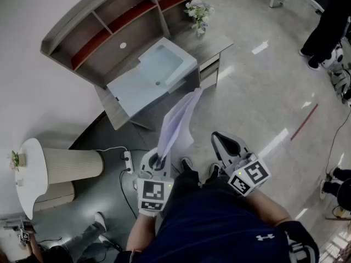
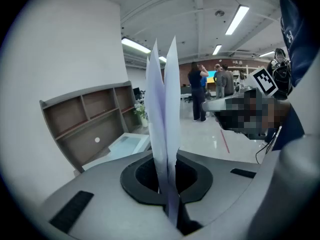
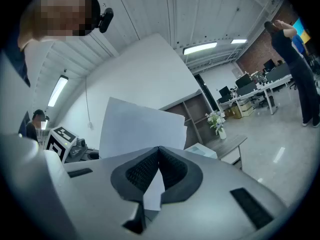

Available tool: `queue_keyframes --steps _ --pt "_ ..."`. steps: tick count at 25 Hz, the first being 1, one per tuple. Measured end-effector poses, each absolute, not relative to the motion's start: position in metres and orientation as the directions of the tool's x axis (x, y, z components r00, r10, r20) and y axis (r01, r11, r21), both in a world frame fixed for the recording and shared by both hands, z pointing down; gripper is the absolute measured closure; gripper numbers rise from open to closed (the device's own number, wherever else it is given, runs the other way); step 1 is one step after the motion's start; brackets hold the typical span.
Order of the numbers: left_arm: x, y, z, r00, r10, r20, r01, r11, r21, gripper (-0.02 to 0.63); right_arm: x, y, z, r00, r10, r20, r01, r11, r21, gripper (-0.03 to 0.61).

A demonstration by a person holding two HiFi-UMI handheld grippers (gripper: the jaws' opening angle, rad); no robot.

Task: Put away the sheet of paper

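A white sheet of paper stands up, loosely folded, from my left gripper, which is shut on its lower edge. In the left gripper view the paper rises straight out of the pinched pads of the left gripper. My right gripper is held level to the right of the sheet, apart from it, its jaw tips together and nothing in them. In the right gripper view the paper shows behind the closed tips of the right gripper. Ahead stands a grey desk with a shelf unit.
On the desk lies a pale shallow tray, with a vase of flowers beside it. A white round side table, a ribbed drum and a power strip with its cable stand at left. People stand at the far right.
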State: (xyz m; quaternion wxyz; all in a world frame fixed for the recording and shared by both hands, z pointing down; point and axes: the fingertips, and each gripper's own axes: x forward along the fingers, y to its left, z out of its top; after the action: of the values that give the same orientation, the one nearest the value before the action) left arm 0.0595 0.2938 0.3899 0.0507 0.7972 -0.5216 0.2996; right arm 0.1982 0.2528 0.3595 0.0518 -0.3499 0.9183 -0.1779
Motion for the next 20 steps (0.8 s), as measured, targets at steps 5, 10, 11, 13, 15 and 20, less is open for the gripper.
queue_keyframes --steps 5,10,11,13,15,20 --pt "0.072 0.296 0.385 0.302 -0.802 0.516 -0.863 -0.459 -0.209 0.598 0.212 0.26 0.349 -0.733 -0.68 0.017 -0.642 0.684 -0.346 0.566" --pt "0.068 0.287 0.374 0.305 -0.817 0.489 -0.848 -0.467 -0.252 0.598 0.206 0.258 0.337 -0.726 -0.688 -0.014 -0.649 0.691 -0.319 0.566" --pt "0.066 0.286 0.373 0.306 -0.818 0.487 -0.847 -0.468 -0.254 0.598 0.204 0.257 0.336 -0.724 -0.689 -0.016 -0.65 0.691 -0.317 0.566" --pt "0.06 0.283 0.371 0.308 -0.819 0.484 -0.845 -0.469 -0.257 0.598 0.201 0.254 0.333 -0.721 -0.693 -0.017 -0.654 0.688 -0.313 0.566" --pt "0.055 0.279 0.368 0.312 -0.819 0.481 -0.843 -0.472 -0.257 0.598 0.197 0.251 0.33 -0.716 -0.698 -0.017 -0.659 0.684 -0.312 0.566" --pt "0.037 0.272 0.363 0.321 -0.823 0.469 -0.838 -0.478 -0.265 0.598 0.178 0.247 0.321 -0.712 -0.7 -0.047 -0.655 0.687 -0.315 0.565"
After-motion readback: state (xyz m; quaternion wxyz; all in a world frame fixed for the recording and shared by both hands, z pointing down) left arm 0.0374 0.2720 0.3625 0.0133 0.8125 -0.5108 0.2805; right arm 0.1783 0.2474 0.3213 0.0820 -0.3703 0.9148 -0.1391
